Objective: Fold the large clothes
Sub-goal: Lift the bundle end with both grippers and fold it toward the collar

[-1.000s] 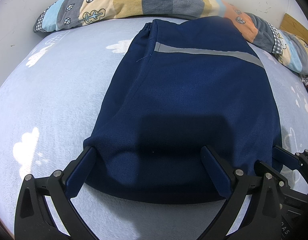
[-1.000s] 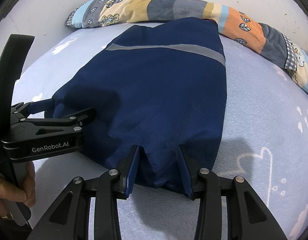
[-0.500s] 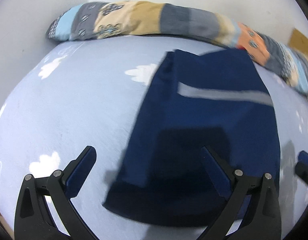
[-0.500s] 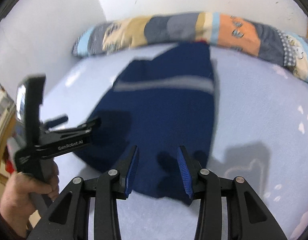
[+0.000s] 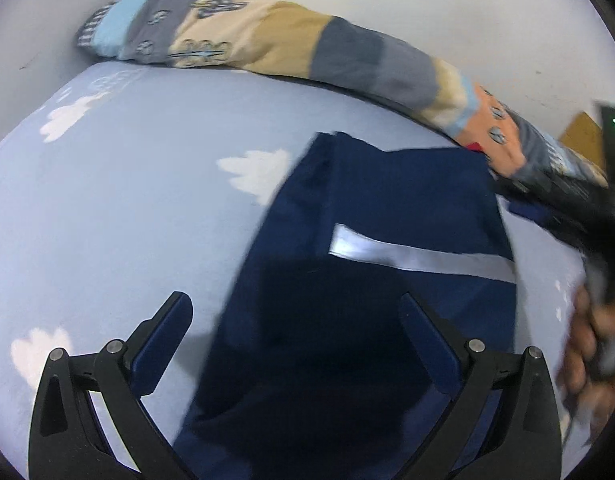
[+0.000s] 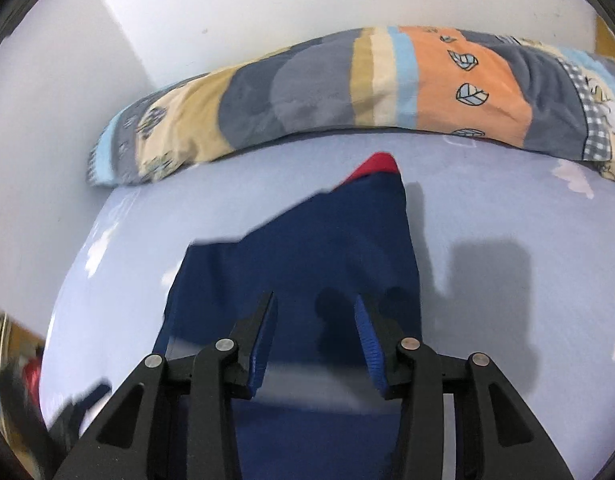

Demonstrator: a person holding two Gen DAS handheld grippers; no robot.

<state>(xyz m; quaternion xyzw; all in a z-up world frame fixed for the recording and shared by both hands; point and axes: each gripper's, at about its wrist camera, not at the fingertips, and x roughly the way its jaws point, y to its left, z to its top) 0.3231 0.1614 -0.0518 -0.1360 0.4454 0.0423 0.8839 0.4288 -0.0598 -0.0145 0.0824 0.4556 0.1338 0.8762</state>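
Note:
A folded navy garment [image 5: 387, 280] with a grey reflective stripe [image 5: 419, 256] lies flat on the bed. In the left wrist view my left gripper [image 5: 295, 320] hangs above its near left edge, jaws wide open and empty, one finger over the sheet and one over the cloth. In the right wrist view my right gripper [image 6: 313, 304] hovers over the navy garment [image 6: 327, 248], open, nothing between its fingers, which cast shadows on the cloth. A red scrap [image 6: 377, 162] shows at the garment's far tip.
The light blue sheet [image 5: 127, 200] has white cloud prints. A long patchwork bolster [image 5: 267, 40] lies along the white wall behind the garment. A person's hand [image 5: 583, 344] holding the blurred right tool fills the right edge of the left wrist view.
Both grippers have lifted off the garment's near edge. The right one let go of the bunched cloth and swung over the garment; the left drew back to the left. The garment stays folded.

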